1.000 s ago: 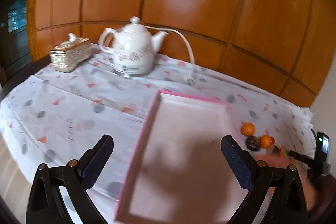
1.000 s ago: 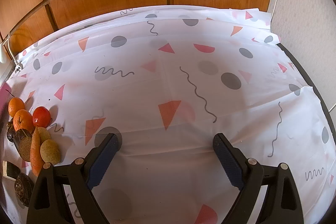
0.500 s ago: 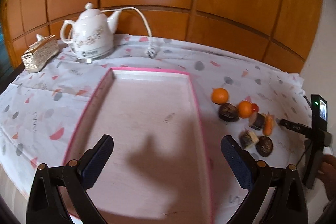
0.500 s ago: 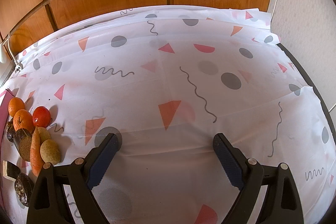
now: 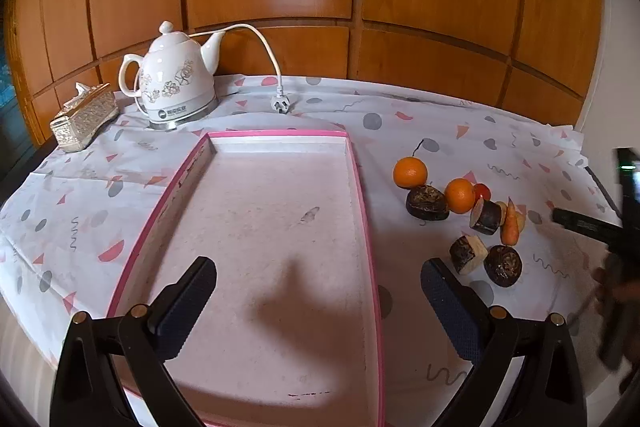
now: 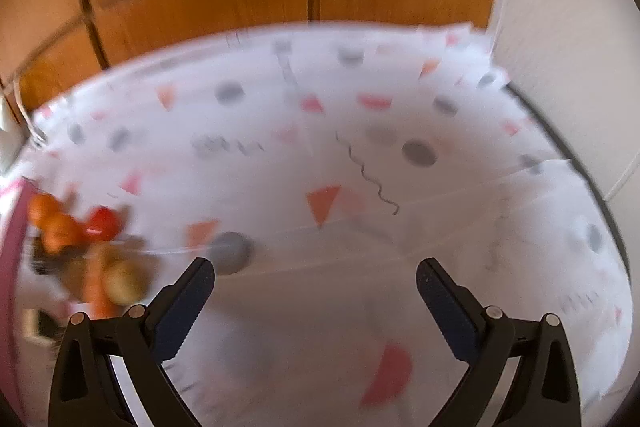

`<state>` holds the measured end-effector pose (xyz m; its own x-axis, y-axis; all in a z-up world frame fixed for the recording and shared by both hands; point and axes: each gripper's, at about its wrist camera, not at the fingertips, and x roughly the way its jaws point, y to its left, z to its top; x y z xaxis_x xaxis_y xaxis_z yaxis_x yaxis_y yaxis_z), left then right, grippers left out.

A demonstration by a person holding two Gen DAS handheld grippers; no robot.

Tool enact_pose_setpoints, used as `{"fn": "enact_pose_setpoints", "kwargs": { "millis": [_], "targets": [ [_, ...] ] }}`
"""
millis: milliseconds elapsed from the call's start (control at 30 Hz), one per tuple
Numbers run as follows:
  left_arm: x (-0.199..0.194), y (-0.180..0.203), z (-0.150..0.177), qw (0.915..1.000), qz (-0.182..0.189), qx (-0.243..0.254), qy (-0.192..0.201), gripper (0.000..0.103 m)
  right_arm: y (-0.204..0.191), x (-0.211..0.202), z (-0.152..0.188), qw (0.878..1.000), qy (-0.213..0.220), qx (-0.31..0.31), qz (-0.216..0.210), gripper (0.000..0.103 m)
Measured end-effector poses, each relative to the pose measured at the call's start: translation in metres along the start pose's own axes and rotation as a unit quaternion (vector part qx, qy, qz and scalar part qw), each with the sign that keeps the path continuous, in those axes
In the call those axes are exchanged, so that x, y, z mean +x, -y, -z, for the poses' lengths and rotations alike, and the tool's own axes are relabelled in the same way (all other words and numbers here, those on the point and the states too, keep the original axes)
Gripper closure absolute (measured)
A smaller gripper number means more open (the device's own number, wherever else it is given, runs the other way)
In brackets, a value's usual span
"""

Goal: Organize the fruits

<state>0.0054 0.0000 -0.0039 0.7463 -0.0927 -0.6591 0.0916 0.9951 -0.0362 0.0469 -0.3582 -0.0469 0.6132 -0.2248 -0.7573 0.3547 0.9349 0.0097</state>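
A pink-rimmed tray [image 5: 362, 187] lies on the patterned cloth with nothing in it. My left gripper [image 5: 318, 291] hangs open over the tray's near end, nothing between its fingers. Right of the tray sits a cluster: two oranges [image 5: 410, 173], a small red fruit [image 5: 483, 191], dark round pieces [image 5: 427, 203], a cut brown piece [image 5: 468, 254] and a carrot [image 5: 510, 225]. In the blurred right wrist view the same cluster [image 6: 76, 239] lies at the left. My right gripper [image 6: 316, 287] is over bare cloth, its jaws opening wide, nothing between them.
A white kettle [image 5: 176, 83] with its cord and plug [image 5: 281, 103] stands at the back left beside a tissue box [image 5: 84, 117]. Wood panelling backs the table. A dark device [image 5: 628, 187] and a blurred hand show at the right edge.
The left view has swung right, bringing the whole tray and the fruit cluster into sight. The right gripper's view has blurred and shifted, and its jaws stand slightly wider.
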Motion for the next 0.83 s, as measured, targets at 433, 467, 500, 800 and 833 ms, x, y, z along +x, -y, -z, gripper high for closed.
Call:
{"fn": "enact_pose_setpoints", "kwargs": {
  "millis": [433,467,500,800,833],
  "targets": [
    [-0.011,-0.010,0.013,0.9994,-0.029,-0.015,0.006,0.000,-0.121,-0.098,0.059,0.994,0.047,-0.047,-0.084,0.001],
    [-0.011,-0.012,0.013,0.9993,-0.029,-0.021,0.006,0.000,-0.124,-0.098,0.062,0.995,0.043,-0.042,-0.084,0.001],
    [-0.012,-0.015,0.014,0.9992,-0.031,-0.025,0.007,0.000,-0.127,-0.098,0.064,0.995,0.041,-0.040,-0.085,0.001],
    [-0.017,-0.016,0.016,0.9987,-0.039,-0.021,0.024,0.002,-0.138,-0.113,0.076,0.995,0.059,-0.064,-0.057,0.001],
    [-0.016,-0.016,0.016,0.9988,-0.037,-0.022,0.023,0.002,-0.138,-0.114,0.076,0.995,0.058,-0.064,-0.056,0.001]
  ]
}}
